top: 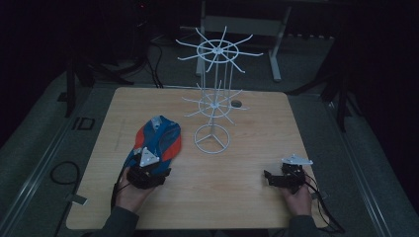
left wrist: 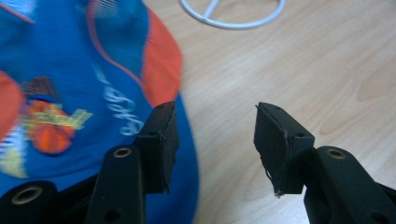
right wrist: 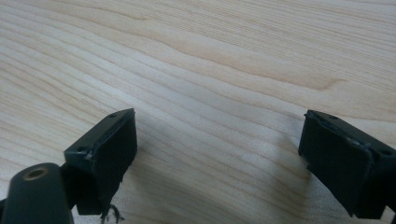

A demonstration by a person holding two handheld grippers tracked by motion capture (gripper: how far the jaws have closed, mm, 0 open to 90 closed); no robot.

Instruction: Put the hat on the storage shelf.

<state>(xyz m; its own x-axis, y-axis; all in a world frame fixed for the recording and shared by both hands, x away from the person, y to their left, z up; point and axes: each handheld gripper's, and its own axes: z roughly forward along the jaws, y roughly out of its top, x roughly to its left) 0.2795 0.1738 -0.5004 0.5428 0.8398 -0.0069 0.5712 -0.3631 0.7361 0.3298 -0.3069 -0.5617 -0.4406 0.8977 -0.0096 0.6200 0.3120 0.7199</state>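
A soft blue and orange cloth cap (top: 159,141) with a printed picture lies on the pale wood-grain surface (top: 247,163), just left of a white wire rack (top: 213,98) with thin spokes and a ring base. The left tool (left wrist: 215,140), half-open, touches the cap's edge; nothing between its pads. The right tool (right wrist: 219,154) gapes wide over bare wood.

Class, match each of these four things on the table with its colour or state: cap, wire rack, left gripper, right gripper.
Things:
1. cap
2. wire rack
3. left gripper
4. right gripper

Descriptions:
A. white, standing upright
B. fingers open over bare wood
C. blue and orange
D. one finger beside the cap's edge, nothing between the fingers

Pairs: 1-C, 2-A, 3-D, 4-B
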